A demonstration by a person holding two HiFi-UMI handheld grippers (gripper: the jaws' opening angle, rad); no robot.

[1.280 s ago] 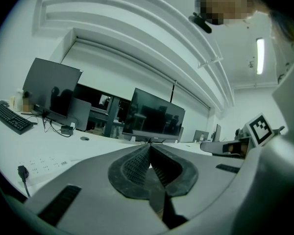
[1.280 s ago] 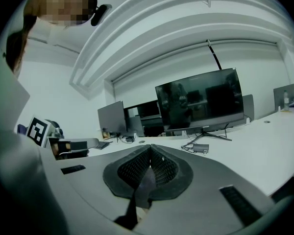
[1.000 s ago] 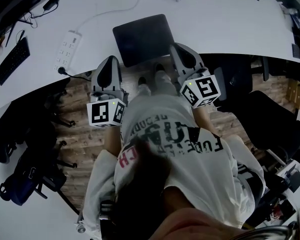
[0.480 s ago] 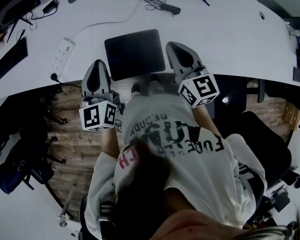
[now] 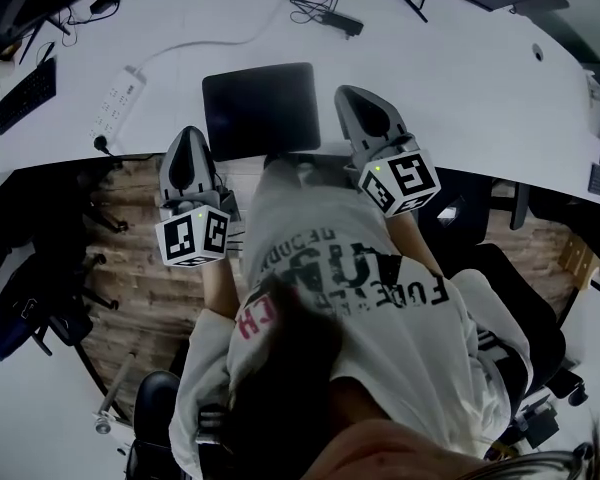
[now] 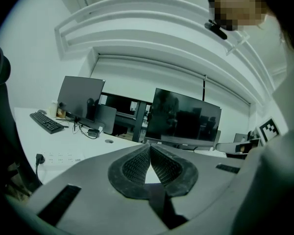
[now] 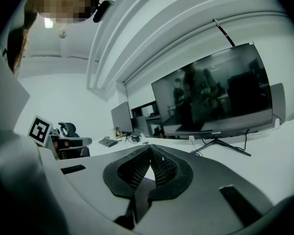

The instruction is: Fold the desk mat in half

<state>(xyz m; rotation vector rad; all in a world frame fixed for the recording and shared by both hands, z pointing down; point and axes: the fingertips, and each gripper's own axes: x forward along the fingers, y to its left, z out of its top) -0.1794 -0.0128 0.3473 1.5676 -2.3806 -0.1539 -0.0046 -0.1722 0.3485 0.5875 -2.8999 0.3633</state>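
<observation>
Both grippers empty, mat just lying there between them

The desk mat (image 5: pixel 260 108) sits flat on the white desk (image 5: pixel 450 78) near its front edge. The left gripper (image 5: pixel 187 138) and right gripper (image 5: pixel 355 98) flank it, both with jaws pressed together on nothing. My worry is that a thin mat lying flat gives the jaws no lip to get under, so it may just skid toward the power strip (image 5: pixel 115 93). Uneven lifts could also skew the fold. The person's shirt (image 5: pixel 320 238) covers the near edge, neither gripper view shows the mat, and I can't tell if it's one layer or already doubled.
</observation>
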